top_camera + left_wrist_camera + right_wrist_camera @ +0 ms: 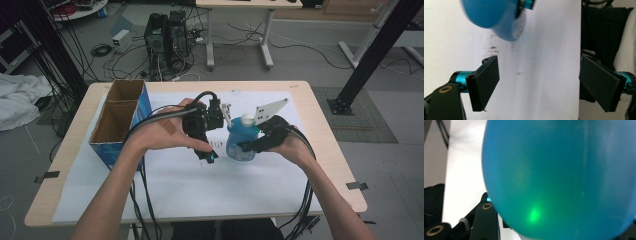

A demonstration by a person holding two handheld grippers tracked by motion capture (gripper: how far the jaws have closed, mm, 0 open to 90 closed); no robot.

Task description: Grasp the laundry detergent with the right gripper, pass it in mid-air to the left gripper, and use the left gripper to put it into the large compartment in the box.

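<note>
A blue bottle [239, 139] with a white top hangs just above the white sheet at the middle of the table, and my right gripper [246, 148] is shut on its body from the right. In the right gripper view the bottle [559, 175] sits tight against the camera, between the jaws of the right gripper [559, 228]. My left gripper [210, 156] points down just left of the bottle without touching it. Its jaws stand wide open in the left gripper view [539, 85], with bare paper between them, and the bottle [496, 20] shows at the upper left.
An open cardboard box [117, 120] with blue sides stands at the table's left. A white paper sheet [200, 190] covers most of the wooden table [332, 155]. Cables trail from both grippers over the near edge. Computer towers [167, 37] stand on the floor beyond.
</note>
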